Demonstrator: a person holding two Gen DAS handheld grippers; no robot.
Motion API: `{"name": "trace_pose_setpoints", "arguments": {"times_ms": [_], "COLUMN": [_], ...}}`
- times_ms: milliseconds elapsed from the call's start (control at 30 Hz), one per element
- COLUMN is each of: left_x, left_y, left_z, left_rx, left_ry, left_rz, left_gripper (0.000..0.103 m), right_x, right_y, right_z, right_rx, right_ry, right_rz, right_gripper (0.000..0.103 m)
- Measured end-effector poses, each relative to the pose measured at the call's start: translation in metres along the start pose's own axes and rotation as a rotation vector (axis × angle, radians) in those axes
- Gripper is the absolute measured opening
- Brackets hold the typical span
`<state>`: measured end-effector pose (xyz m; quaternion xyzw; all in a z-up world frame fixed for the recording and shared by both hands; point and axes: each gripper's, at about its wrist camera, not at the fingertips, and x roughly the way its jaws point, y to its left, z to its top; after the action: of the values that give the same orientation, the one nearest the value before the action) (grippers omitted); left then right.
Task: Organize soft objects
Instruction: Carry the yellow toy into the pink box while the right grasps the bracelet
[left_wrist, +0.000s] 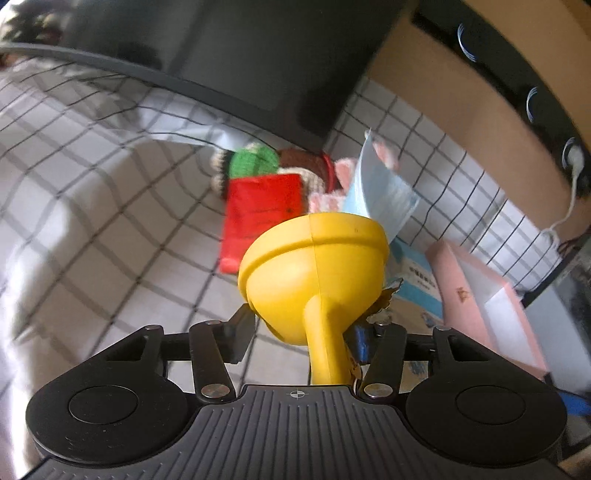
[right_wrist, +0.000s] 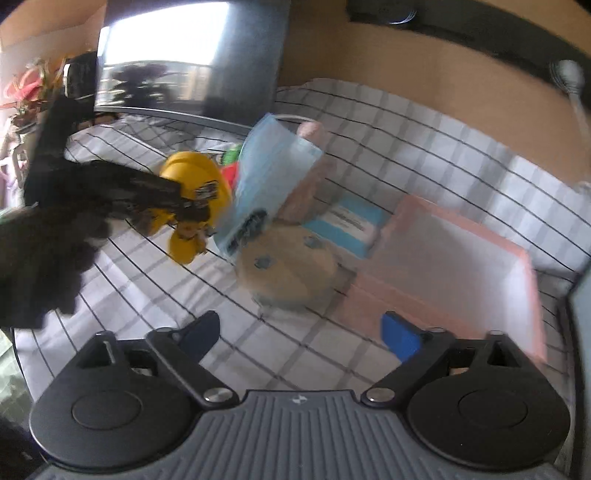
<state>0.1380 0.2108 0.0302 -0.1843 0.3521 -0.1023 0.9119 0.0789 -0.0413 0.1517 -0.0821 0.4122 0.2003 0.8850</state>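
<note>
Left gripper (left_wrist: 299, 332) pinches a yellow toy (left_wrist: 314, 273) above the checked bench (left_wrist: 92, 221); right gripper (right_wrist: 299, 332), spread and empty, nears the plush (right_wrist: 288, 269). Next: close on it.

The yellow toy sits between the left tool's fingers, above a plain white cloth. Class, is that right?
Not quite. The yellow toy is between the left tool's fingers, but the left wrist view shows a black-checked white cloth, not a plain one.

Soft things on the checked cloth

A yellow rubber toy (left_wrist: 314, 273) sits between the left claw (left_wrist: 301, 338) fingers; red pouch (left_wrist: 262, 210), crocheted dolls (left_wrist: 255, 162) and blue mask packet (left_wrist: 380, 192) cluster behind.
</note>
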Motion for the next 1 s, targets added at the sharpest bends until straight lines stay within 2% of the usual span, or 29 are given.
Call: {"name": "trace_pose_setpoints", "arguments": {"times_ms": [33, 133, 300, 367, 467, 533, 600, 733, 867, 1000], "left_x": [-0.009, -0.035, -0.079, -0.096, -0.116, -0.127, -0.135, -0.14, -0.13, -0.114], "left_y": [0.005, 0.019, 0.044, 0.052, 0.064, 0.071, 0.073, 0.066, 0.038, -0.011], "left_z": [-0.001, -0.003, -0.012, -0.016, -0.024, -0.029, -0.034, -0.041, -0.045, -0.035], "left_rx": [-0.016, -0.049, -0.107, -0.122, -0.136, -0.144, -0.142, -0.093, -0.018, 0.101], "left_ry": [-0.002, -0.006, -0.041, -0.055, -0.057, -0.046, -0.029, 0.015, 0.081, 0.122], "left_rz": [-0.008, -0.009, 0.002, 0.015, 0.032, 0.03, 0.021, -0.025, -0.131, -0.264], "left_gripper": [0.056, 0.056, 0.056, 0.056, 0.056, 0.056, 0.056, 0.056, 0.056, 0.056], "right_x": [0.01, 0.038, 0.089, 0.109, 0.137, 0.144, 0.135, 0.081, 0.011, -0.054], "right_y": [0.005, 0.019, 0.029, 0.034, 0.043, 0.049, 0.05, 0.035, 0.012, -0.018], "right_z": [0.008, 0.027, 0.06, 0.069, 0.076, 0.076, 0.076, 0.074, 0.058, 0.022], "right_rx": [-0.028, -0.094, -0.043, -0.028, -0.08, -0.136, -0.164, -0.092, -0.009, 0.081], "right_ry": [-0.002, -0.019, -0.012, -0.003, 0.04, 0.052, 0.05, -0.014, -0.063, -0.085], "right_rz": [0.012, 0.035, 0.092, 0.087, 0.048, 0.004, -0.034, -0.061, -0.112, -0.228], "right_gripper": [0.076, 0.061, 0.051, 0.045, 0.033, 0.015, 0.009, 0.009, 0.009, 0.009]}}
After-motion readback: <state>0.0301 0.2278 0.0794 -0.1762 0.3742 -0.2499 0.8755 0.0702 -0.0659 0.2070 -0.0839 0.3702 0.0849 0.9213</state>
